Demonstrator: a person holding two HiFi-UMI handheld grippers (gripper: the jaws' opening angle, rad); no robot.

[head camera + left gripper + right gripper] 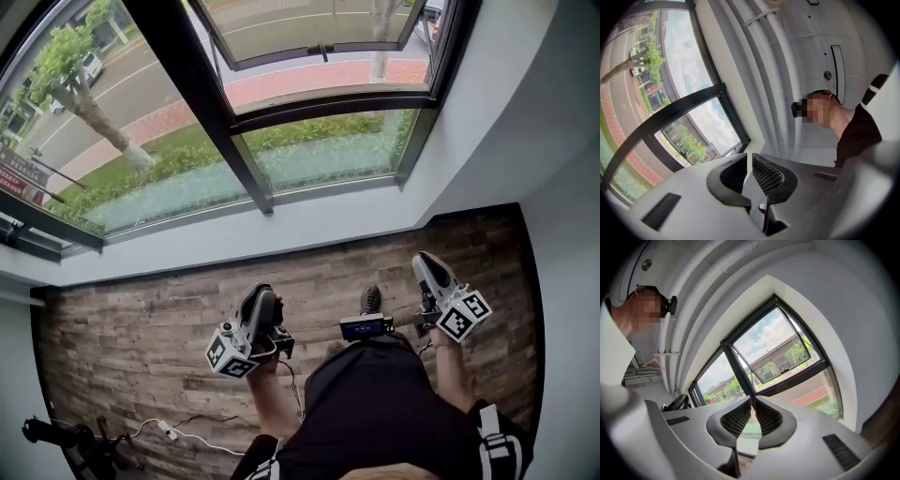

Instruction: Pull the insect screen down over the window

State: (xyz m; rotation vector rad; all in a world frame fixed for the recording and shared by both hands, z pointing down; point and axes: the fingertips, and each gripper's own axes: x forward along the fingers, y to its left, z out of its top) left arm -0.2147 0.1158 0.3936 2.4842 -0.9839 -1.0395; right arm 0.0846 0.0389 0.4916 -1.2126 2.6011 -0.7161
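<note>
The black-framed window fills the top of the head view, with a top-hung sash tilted open outward. No insect screen shows over the glass. My left gripper hangs low by the person's waist, well back from the window, its jaws shut on nothing. My right gripper is held at the same height to the right, also shut and empty. The right gripper view looks up at the window frame and the open sash. The left gripper view shows the frame at its left.
A white sill runs below the glass, and wood-plank floor lies between it and the person. A white cable with a power strip and a black object lie at the lower left. A white wall closes the right side.
</note>
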